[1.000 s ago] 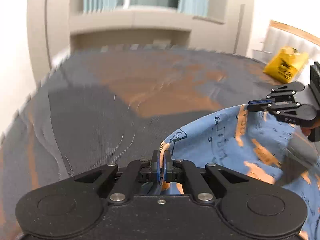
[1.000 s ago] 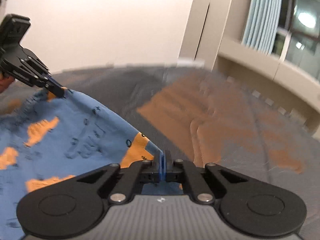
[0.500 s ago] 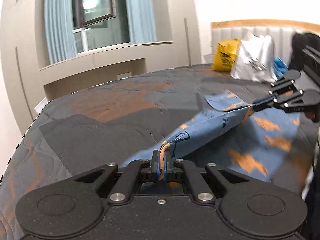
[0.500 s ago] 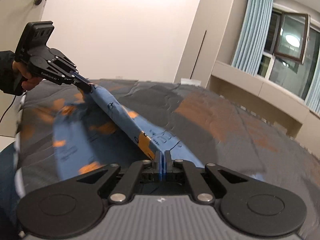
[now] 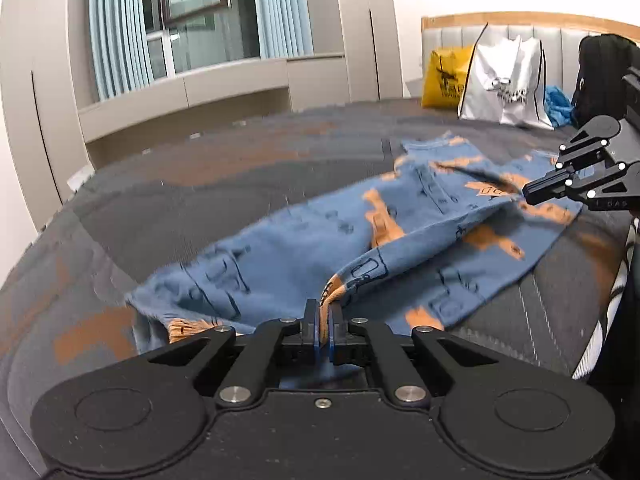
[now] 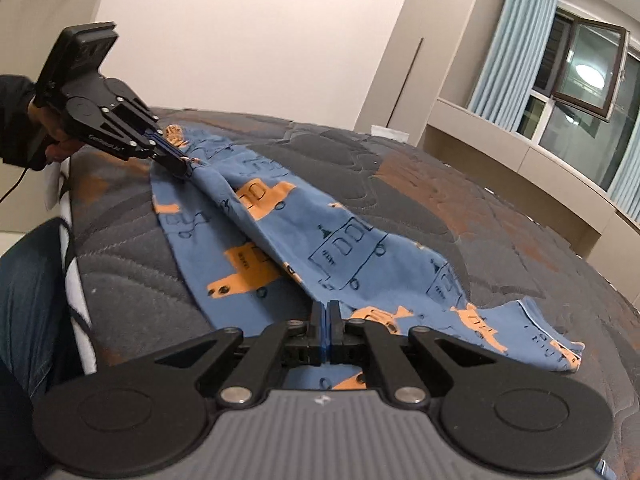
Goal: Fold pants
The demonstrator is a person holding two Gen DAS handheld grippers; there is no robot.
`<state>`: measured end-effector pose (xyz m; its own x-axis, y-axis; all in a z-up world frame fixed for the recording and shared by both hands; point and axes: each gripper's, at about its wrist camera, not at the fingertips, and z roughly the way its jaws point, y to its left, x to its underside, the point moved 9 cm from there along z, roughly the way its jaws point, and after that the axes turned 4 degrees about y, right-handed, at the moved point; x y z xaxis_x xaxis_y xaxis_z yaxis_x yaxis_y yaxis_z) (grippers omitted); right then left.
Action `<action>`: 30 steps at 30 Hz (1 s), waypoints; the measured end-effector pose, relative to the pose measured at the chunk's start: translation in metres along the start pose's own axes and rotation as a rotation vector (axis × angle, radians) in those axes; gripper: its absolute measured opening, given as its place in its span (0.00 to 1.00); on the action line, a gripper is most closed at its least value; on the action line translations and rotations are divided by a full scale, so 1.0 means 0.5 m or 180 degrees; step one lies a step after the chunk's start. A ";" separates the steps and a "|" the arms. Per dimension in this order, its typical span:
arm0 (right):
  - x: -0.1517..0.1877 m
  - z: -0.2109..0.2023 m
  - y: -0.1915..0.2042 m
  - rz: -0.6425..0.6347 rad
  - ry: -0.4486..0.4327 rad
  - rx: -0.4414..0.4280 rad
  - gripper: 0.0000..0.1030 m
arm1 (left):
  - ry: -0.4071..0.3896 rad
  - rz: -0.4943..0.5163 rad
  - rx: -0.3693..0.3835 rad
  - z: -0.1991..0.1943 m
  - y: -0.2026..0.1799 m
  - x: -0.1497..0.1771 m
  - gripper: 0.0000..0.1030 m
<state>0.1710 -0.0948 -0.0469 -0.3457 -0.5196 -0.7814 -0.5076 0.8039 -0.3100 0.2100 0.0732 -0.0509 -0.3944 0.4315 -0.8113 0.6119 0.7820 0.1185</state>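
Blue pants (image 5: 304,248) with orange and dark prints lie spread across the dark mattress (image 5: 224,184). My left gripper (image 5: 324,312) is shut on one edge of the cloth, close to the bed's near side. The right gripper (image 5: 526,194) shows at the right of that view, pinching the far end of the same edge. In the right wrist view the pants (image 6: 344,248) run from my right gripper (image 6: 327,312), shut on the fabric, up to the left gripper (image 6: 182,166). A taut fold ridge stretches between the two grips; the rest rests on the bed.
A yellow bag (image 5: 446,78), a white bag (image 5: 506,84) and a black bag (image 5: 604,76) stand against the headboard (image 5: 520,36). A person's jeans leg (image 6: 32,292) is beside the mattress (image 6: 480,216) edge. Window and cabinets (image 5: 192,80) lie beyond the bed.
Both grippers have swung across the bed and come down with the pants. The cloth, hanging between them before, now lies mostly flat on the mattress.
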 end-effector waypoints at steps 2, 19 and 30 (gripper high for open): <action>0.015 0.009 0.006 -0.0001 0.0045 -0.0032 0.00 | -0.0014 -0.0034 0.0007 0.003 0.001 0.002 0.04; -0.002 0.068 0.001 -0.0955 0.0136 -0.0224 0.09 | -0.0052 -0.0174 -0.0113 -0.016 -0.005 -0.004 0.05; 0.012 0.013 0.054 -0.0907 0.0155 -0.0227 0.01 | 0.0002 -0.0139 -0.0033 -0.027 -0.003 0.017 0.07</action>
<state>0.1602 -0.0744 -0.0637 -0.2179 -0.7361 -0.6408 -0.6431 0.6022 -0.4730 0.1964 0.0815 -0.0504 -0.4209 0.3972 -0.8155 0.5870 0.8047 0.0889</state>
